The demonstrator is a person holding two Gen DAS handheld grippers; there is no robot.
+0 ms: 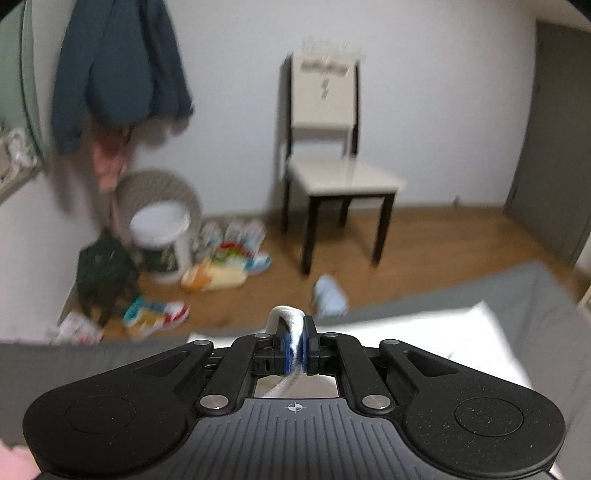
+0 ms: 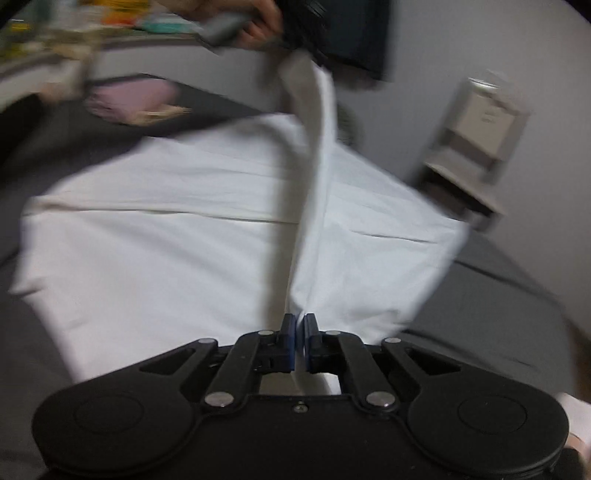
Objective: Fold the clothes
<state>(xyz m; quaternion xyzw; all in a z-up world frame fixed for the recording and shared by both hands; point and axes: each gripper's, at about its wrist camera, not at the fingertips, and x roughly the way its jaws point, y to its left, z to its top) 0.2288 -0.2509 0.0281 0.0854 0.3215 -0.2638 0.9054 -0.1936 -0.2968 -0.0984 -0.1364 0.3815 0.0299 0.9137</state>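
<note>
1. Your left gripper [image 1: 294,345] has its fingers pinched tight on a rolled white edge of the garment [image 1: 291,321], which loops up at 12 o'clock above the blue pads.
2. Beyond it, at 1 o'clock, stands a chair [image 1: 332,162]; a bucket [image 1: 162,240] sits at 10 o'clock.
3. Your right gripper [image 2: 300,341] has its fingers nearly closed on the white garment [image 2: 177,236], spread on the grey bed [image 2: 491,317].
4. A taut fold runs to 12 o'clock, where a hand [image 2: 255,27] holds the other gripper.
5. A pink cloth [image 2: 129,98] lies at 10 o'clock.
</note>
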